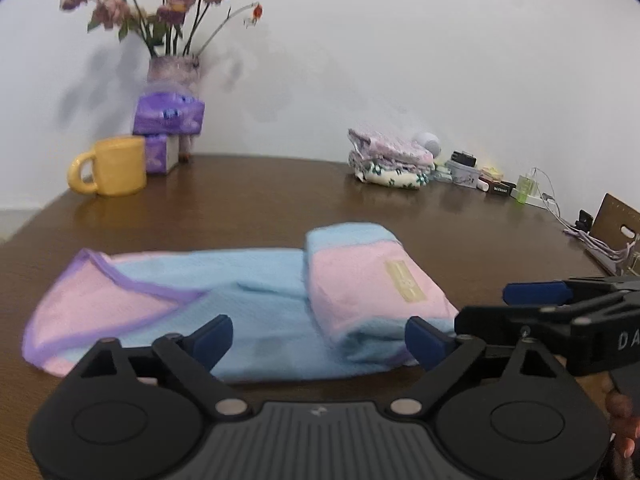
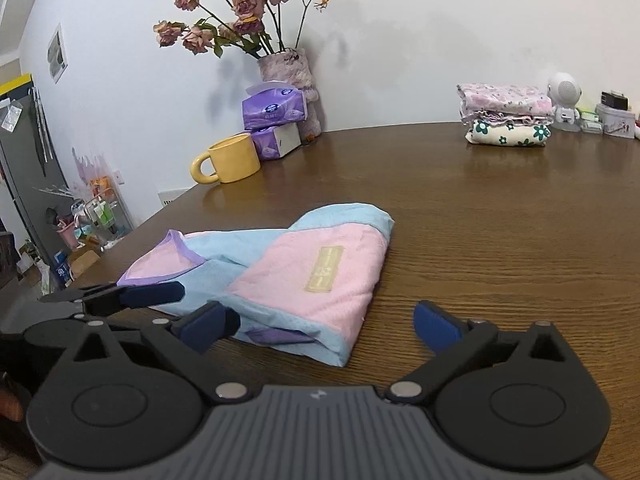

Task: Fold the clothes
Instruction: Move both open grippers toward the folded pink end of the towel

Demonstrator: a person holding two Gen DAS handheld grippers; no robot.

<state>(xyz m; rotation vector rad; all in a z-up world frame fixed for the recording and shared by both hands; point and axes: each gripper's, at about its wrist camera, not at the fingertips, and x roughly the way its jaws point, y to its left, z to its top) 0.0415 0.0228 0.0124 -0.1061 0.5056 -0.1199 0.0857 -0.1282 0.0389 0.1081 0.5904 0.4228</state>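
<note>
Both tools stand wide and empty: left tool (image 1: 319,338) above the cloth (image 1: 256,312), right tool (image 2: 327,325) at its folded pink end; the cloth lies half-folded on the surface (image 2: 500,248), a mug (image 2: 229,159) well behind

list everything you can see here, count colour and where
towel: 1, pink and blue with purple trim, partly folded, near table edge
table: 1, brown wood, under everything
mug: 1, yellow, far left of table
tissue packs: 2, purple, stacked behind mug
vase of flowers: 1, dusty pink roses, against wall behind the packs
folded clothes: 1 stack, pink floral over white with green flowers, far right
small clutter: several, mixed colours, right of stack by wall
left hand-held gripper: 1, black with blue pads, open, over towel
right hand-held gripper: 1, same colours, open, at towel's near end
</note>
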